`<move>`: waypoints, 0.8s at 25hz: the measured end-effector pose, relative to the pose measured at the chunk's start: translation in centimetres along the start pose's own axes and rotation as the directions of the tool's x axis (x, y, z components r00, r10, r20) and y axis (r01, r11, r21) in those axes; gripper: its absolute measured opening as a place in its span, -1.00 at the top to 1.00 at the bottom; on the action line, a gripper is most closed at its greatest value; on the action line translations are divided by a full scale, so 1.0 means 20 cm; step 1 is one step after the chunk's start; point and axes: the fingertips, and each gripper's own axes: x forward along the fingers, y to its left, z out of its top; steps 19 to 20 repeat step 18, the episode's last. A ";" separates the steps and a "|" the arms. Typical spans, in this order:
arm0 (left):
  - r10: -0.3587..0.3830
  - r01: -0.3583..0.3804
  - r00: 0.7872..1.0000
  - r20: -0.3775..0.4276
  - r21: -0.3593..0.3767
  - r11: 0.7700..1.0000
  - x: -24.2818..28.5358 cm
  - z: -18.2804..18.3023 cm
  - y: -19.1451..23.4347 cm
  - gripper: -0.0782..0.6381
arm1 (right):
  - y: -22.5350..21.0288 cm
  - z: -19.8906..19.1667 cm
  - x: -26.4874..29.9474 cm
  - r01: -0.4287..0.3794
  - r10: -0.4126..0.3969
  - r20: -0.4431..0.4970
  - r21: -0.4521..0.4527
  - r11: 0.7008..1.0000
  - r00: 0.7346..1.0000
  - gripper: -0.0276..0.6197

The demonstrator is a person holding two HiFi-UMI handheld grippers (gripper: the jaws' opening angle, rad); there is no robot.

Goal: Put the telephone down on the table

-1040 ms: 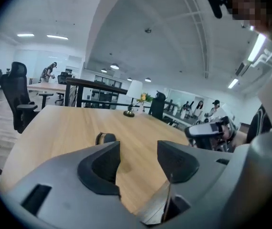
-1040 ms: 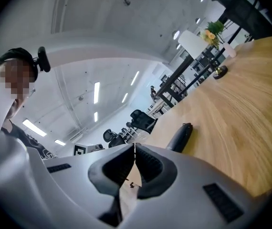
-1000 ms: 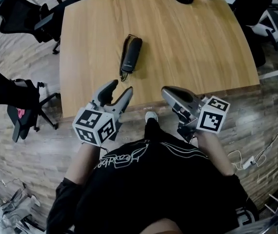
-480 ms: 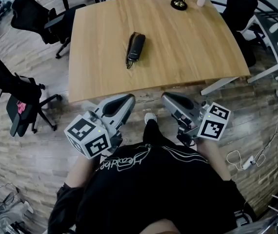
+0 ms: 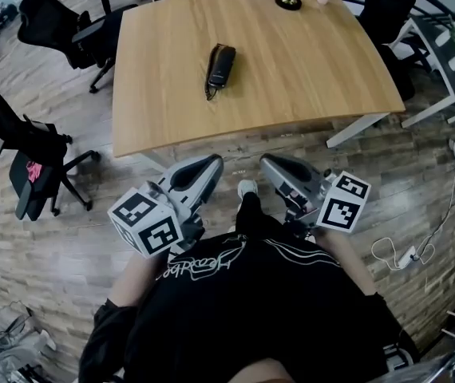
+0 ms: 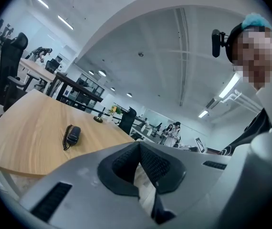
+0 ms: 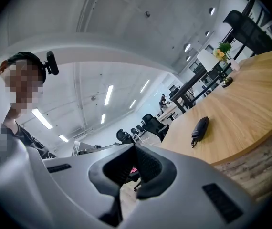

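Since the phone [image 5: 220,65] lies flat on the worktop [image 5: 307,62], well in from the near edge with nothing touching it, the put-down looks done, and that would explain why both tools hang low by the person's body, short of the worktop's edge. Left gripper [image 5: 205,166]: jaws pressed together, nothing between the pads. Right gripper [image 5: 271,164]: jaws together too, empty, nose pointing toward the worktop.
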 end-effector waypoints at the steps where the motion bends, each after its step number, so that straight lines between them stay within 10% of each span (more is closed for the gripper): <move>1: 0.003 -0.003 1.000 -0.007 0.005 1.000 0.00 -0.01 0.00 0.76 | 0.00 -0.01 -0.01 0.005 -0.005 -0.002 -0.001 1.000 1.000 0.79; 20: -0.021 0.020 0.999 -0.032 -0.037 0.999 0.01 -0.12 0.01 0.76 | -0.01 -0.10 -0.07 0.088 -0.088 -0.022 0.032 0.996 0.996 0.79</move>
